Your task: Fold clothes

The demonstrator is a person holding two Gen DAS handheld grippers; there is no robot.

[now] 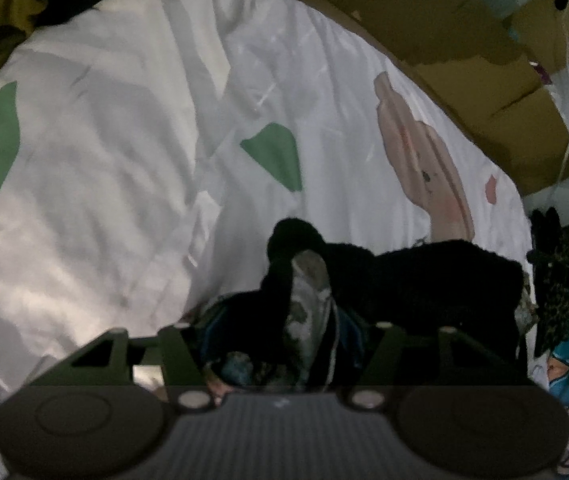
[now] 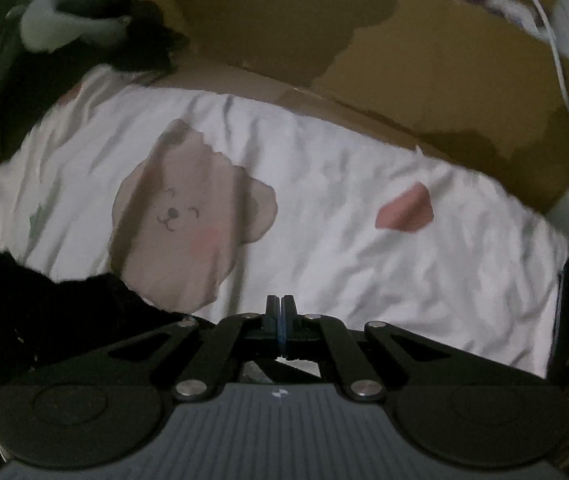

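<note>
Clothes (image 1: 308, 312) bunched btwn left jaws; right jaws shut, empty.

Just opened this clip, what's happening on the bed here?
A person is folding clothes with two hand-held grippers over a white bedsheet printed with a bear. The left hand-held gripper has a dark, bunched garment between its fingers, though the dim picture does not show a firm grip. The right hand-held gripper is shut on nothing, above bare sheet.

Before me lies a white bedsheet (image 2: 324, 184) printed with a bear face (image 2: 188, 216), pink patch (image 2: 404, 212) and green patches (image 1: 274, 154); beyond its far edge stand cardboard boxes (image 2: 424, 80), a white cable (image 2: 556, 60) hanging at right
</note>
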